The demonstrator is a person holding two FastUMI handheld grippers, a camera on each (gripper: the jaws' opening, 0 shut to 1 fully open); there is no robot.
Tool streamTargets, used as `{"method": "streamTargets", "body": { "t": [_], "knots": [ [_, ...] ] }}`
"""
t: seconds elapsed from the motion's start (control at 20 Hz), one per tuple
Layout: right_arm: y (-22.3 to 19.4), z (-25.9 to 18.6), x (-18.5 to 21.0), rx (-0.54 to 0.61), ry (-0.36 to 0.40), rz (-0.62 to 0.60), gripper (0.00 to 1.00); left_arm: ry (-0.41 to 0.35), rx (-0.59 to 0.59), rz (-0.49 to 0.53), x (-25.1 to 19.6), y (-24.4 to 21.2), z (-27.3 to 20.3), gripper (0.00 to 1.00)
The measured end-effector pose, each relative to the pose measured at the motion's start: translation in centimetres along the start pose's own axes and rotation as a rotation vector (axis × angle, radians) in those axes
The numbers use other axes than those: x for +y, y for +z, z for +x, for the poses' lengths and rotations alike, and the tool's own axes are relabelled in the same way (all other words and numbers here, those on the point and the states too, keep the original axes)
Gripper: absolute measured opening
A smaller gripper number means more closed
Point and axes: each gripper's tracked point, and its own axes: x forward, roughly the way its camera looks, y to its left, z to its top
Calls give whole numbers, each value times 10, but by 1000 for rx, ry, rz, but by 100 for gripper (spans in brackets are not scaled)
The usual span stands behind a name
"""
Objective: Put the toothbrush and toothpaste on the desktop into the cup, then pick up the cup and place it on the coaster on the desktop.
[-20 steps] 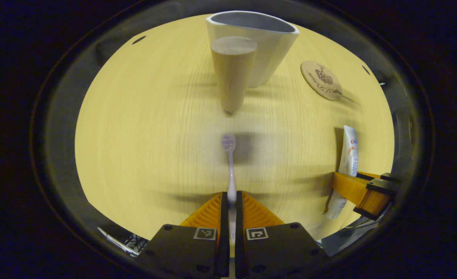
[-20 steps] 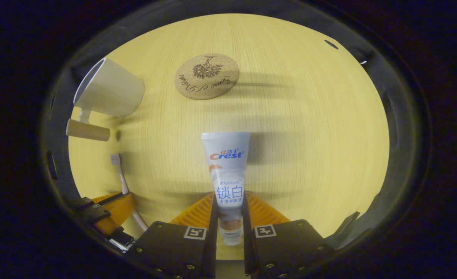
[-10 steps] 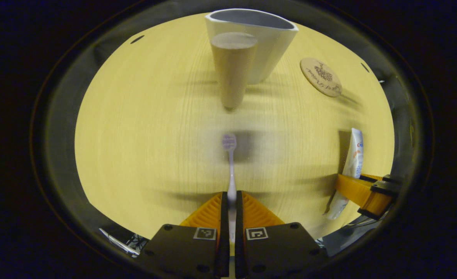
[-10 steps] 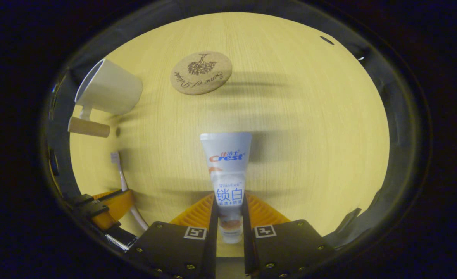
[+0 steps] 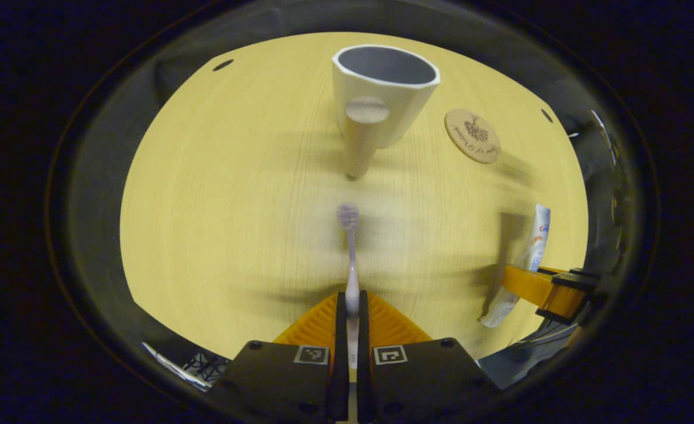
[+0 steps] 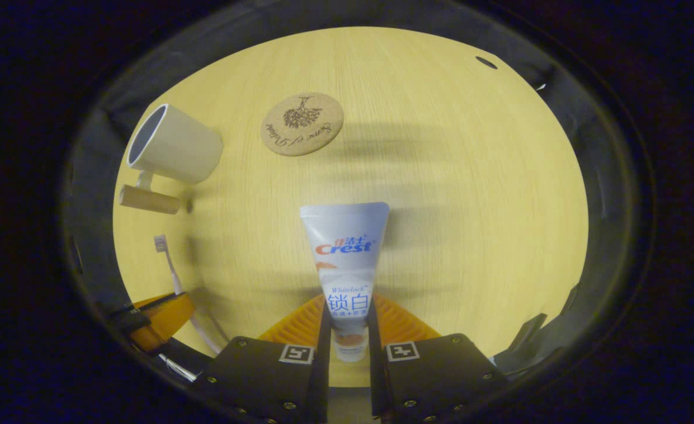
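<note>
Left gripper view: my left tool [image 5: 348, 306] clamps the pale purple toothbrush [image 5: 349, 259] above the yellow wood-grain tabletop [image 5: 223, 206], white wooden-handled cup [image 5: 382, 94] ahead. Round cork coaster [image 6: 302, 123] lies beside. My right tool [image 6: 347, 321] grips the white toothpaste tube [image 6: 347, 265].

In the left gripper view, the toothbrush [image 5: 351, 259] sticks out from between the fingers [image 5: 339, 318], above the desk [image 5: 223, 206]. The cup [image 5: 385, 88] stands far ahead on the desk, its handle [image 5: 361, 138] on the near side. The coaster [image 5: 472, 136] lies just right of the cup. The toothpaste [image 5: 523, 265] is at the near right. In the right gripper view, the toothpaste sits between that gripper's fingers [image 6: 323, 330], with the coaster far ahead.
</note>
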Motion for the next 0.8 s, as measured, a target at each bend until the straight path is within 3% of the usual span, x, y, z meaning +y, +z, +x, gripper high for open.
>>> {"method": "streamTargets", "body": {
  "t": [0.1, 0.4, 0.7, 0.8],
  "knots": [
    [3, -7, 2, -14, 11, -1, 27, -21, -32, -13, -4, 7, -8, 13],
    [7, -19, 5, -44, 22, -1, 30, -63, -136, -26, -9, 40, -43, 13],
    [4, -23, 7, -59, 24, 2, 27, -97, -246, -14, -17, 96, -84, 13],
    [2, -24, 7, -62, 26, 7, 30, -99, -285, -7, -17, 118, -95, 13]
  ]
}}
